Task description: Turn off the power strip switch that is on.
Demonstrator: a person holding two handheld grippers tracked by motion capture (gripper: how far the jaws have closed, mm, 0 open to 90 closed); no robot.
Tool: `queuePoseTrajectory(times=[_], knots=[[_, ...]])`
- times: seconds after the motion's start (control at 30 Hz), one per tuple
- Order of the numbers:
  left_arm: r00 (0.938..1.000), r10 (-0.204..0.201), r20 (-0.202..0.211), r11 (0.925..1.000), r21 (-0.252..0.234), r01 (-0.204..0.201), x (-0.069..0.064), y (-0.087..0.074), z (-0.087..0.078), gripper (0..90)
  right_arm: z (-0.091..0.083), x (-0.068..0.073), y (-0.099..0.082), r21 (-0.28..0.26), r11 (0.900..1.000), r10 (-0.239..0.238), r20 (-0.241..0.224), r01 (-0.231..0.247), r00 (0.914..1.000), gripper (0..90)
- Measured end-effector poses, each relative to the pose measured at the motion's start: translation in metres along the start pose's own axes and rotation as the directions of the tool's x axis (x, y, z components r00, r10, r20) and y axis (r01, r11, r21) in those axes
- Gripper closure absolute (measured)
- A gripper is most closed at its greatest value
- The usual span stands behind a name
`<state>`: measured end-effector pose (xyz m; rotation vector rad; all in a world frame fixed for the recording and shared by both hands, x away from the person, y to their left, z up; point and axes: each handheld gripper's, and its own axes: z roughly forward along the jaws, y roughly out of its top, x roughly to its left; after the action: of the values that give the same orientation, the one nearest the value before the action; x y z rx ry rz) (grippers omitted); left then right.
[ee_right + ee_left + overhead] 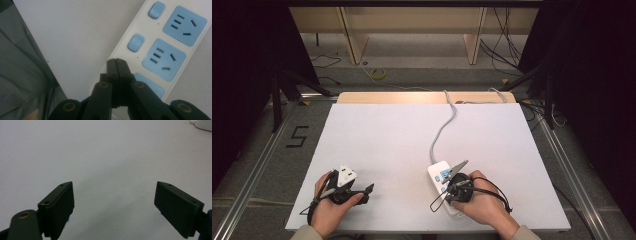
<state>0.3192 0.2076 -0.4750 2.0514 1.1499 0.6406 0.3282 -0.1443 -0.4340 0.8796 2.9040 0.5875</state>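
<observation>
White table (387, 150), near right: one power strip (438, 172), its cord (439, 135) running off the far edge, partly hidden by the right gripper (116, 62). Right gripper view resolves two blue sockets, two switches; jaws pressed together, empty. Left gripper (115, 200): jaws wide apart, empty.

Probably lab: dark curtains (242, 75), floor cables (507, 45).

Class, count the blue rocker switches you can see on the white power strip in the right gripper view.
2: one near the top, one just below it, each beside a blue socket. The closed right claw may hide more.
</observation>
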Motion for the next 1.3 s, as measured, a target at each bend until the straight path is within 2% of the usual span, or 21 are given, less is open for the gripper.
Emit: queuePoseTrajectory(times=[0.7,1.3], knots=[[1.0,0.003,-0.001,1.0,0.002,-0.003,-0.0005,0.0001,0.0,16.0,0.0008,0.007,0.0044,0.036,0.9993,-0.012,0.044,0.011,0.999,90.0],[1.0,0.005,-0.001,1.0,0.0,-0.005,-0.0011,0.0004,0.0003,16.0,0.0016,0.0081,0.005,0.04,0.9992,0.007,0.053,-0.009,0.9986,90.0]])
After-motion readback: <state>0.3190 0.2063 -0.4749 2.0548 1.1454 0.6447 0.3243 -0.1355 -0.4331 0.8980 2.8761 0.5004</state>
